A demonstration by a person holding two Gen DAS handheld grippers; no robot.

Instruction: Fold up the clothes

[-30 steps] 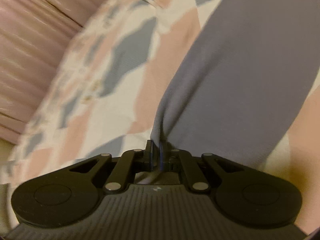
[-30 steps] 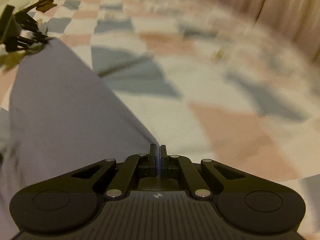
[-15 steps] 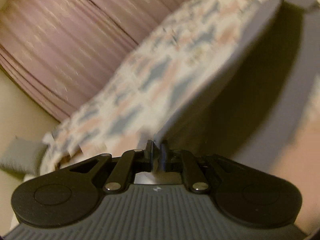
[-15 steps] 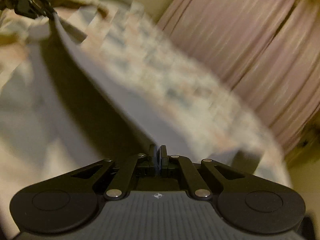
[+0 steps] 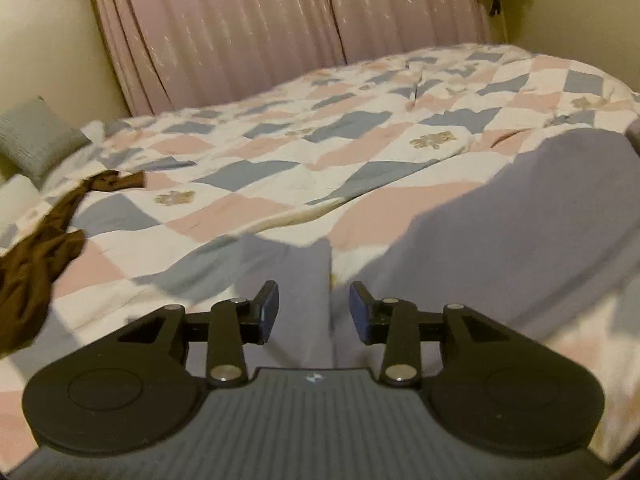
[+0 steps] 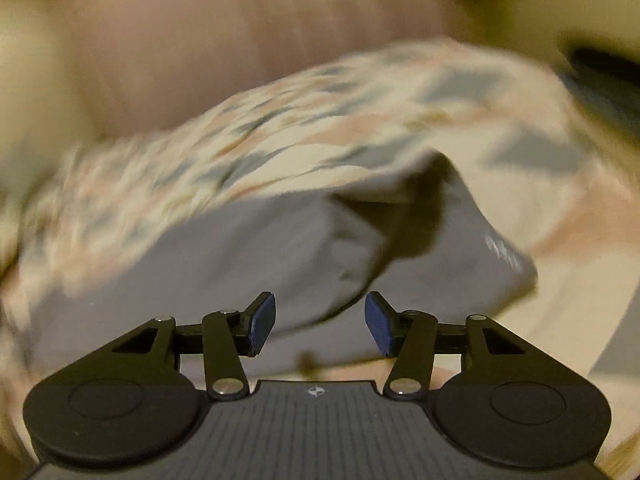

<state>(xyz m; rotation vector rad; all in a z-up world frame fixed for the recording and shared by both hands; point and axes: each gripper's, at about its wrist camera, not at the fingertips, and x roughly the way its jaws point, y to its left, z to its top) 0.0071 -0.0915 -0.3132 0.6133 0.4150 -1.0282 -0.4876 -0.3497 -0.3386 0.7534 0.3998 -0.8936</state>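
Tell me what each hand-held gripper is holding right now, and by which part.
Nothing is held. The left hand-held gripper and the right hand-held gripper both stand open, with the grey garment lying loose on the patchwork quilt.

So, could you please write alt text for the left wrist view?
The open left gripper hovers over a grey-blue garment lying on a bed's patchwork quilt. A brown garment lies at left, pink curtains behind.

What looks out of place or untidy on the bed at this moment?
A brown garment lies crumpled and unfolded at the left edge of the patchwork quilt. The grey garment lies rumpled, not flat. Both the left gripper and right gripper are open and hold nothing.
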